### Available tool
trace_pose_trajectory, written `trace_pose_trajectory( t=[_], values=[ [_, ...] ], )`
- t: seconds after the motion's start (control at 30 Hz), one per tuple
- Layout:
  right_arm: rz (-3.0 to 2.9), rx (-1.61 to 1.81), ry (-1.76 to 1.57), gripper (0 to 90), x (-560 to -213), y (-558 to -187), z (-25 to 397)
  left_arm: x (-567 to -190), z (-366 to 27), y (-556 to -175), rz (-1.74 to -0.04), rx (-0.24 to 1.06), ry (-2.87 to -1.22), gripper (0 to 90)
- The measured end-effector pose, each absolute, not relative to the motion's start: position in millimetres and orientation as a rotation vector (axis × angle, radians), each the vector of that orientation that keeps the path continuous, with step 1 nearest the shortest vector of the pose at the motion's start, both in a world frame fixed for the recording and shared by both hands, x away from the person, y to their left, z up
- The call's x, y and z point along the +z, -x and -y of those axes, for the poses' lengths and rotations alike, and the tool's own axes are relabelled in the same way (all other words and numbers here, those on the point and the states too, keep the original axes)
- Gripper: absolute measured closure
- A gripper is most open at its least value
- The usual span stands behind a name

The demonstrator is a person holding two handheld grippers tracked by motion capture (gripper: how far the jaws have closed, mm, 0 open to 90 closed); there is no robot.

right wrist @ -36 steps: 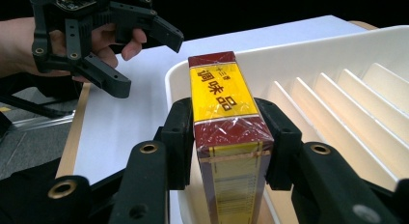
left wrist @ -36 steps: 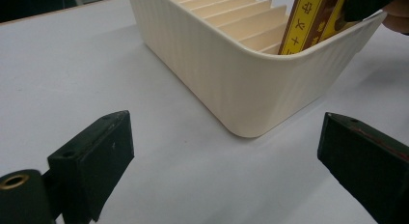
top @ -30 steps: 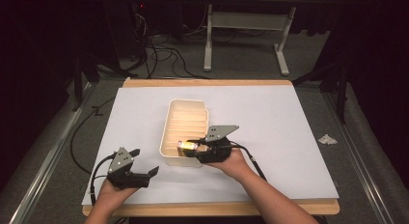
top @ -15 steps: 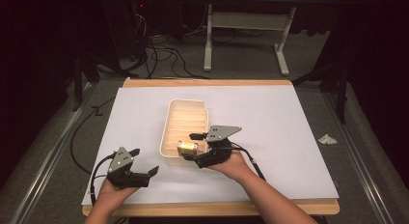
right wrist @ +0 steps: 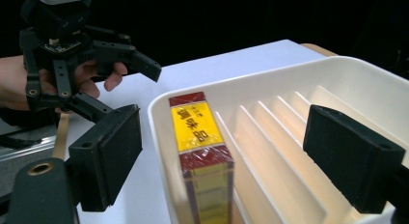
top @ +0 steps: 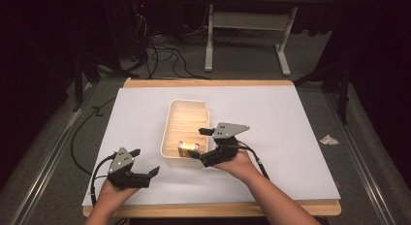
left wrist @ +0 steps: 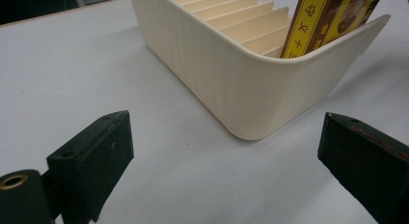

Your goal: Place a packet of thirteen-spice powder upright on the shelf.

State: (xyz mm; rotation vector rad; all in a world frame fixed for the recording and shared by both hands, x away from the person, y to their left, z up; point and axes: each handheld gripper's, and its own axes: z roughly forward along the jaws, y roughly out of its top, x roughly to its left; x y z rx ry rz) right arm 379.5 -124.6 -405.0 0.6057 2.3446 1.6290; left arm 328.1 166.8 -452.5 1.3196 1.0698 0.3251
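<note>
The box stands on edge in the tray's near slot, between the released jaws of the right tool. It looks light, stiff and film-slick; pinch its broad faces. The left tool waits released on the desk.

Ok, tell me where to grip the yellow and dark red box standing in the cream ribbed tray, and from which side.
Grip the yellow and dark red box by its upper part, which rises above the cream ribbed tray's rim, jaws across its two broad faces. Come down from above on the right gripper's side: it stands on edge in the end slot, so its lower part is probably walled in.
</note>
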Motion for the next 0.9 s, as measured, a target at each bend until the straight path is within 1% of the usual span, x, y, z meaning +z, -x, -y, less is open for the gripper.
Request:
trace_pose_trajectory(
  t=[0.3,0.67,0.9],
  values=[
    [-2.257,1.571,-0.686,14.1,-402,-377,163,-452,-168,-329,-1.075,0.329,-1.315,6.2],
    [-2.108,1.509,-0.867,14.4,-406,-371,237,-452,-164,-331,-1.069,0.324,-1.314,6.3],
    [-2.017,1.428,-0.961,14.2,-411,-358,281,-453,-161,-334,-1.067,0.32,-1.314,6.3]
  ],
)
